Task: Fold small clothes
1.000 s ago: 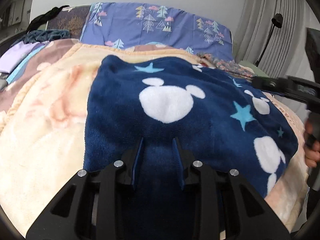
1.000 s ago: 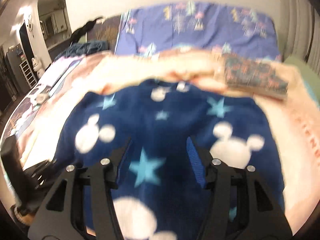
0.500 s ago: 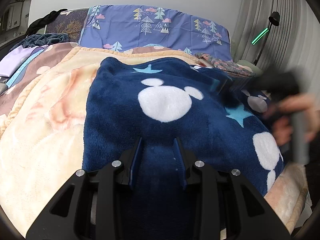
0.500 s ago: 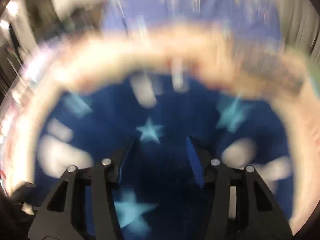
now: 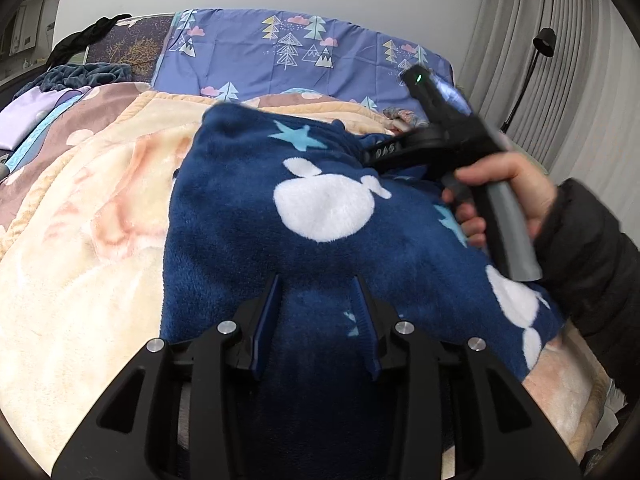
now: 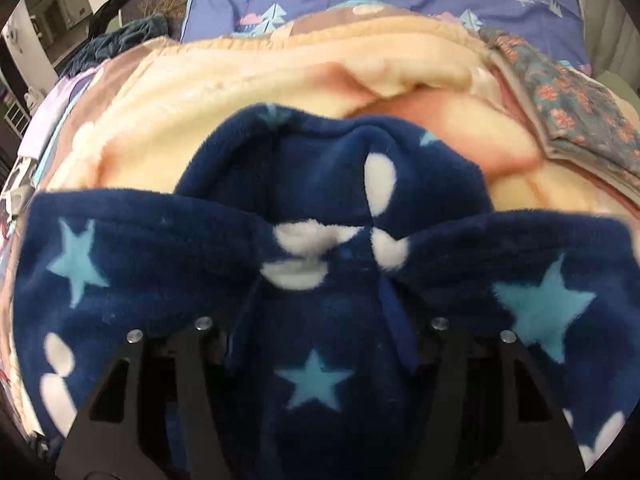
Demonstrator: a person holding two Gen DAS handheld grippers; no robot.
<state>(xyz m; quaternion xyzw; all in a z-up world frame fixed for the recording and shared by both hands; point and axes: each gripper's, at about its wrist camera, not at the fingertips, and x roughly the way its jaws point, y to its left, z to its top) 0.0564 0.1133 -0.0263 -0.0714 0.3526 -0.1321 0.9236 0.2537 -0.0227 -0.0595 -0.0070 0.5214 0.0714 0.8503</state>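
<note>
Bed (image 5: 80, 240) under cream blanket, curtain (image 5: 520, 40) beside. Navy fleece garment (image 5: 248, 216) beneath parted left gripper (image 5: 316, 296); right gripper (image 6: 320, 280) pinches bunched fleece.

A bed (image 5: 60, 272) covered by a plush cream-and-peach blanket (image 6: 248, 92) carries the scene. Spread over the blanket's middle lies a navy fleece garment (image 5: 248, 216) printed with white mouse-head shapes and light-blue stars; its far edge is bunched and lifted into folds. At the head of the bed, a purple pillow (image 5: 280, 52) patterned with pine trees and clouds rests against the wall. Beside it, toward the left, a dark teal knit cloth (image 5: 88, 74) sits heaped. Along the left edge lies a lavender fabric piece (image 5: 24, 124). On the right side, a folded floral-print cloth (image 6: 568, 108) rests flat on the blanket.
</note>
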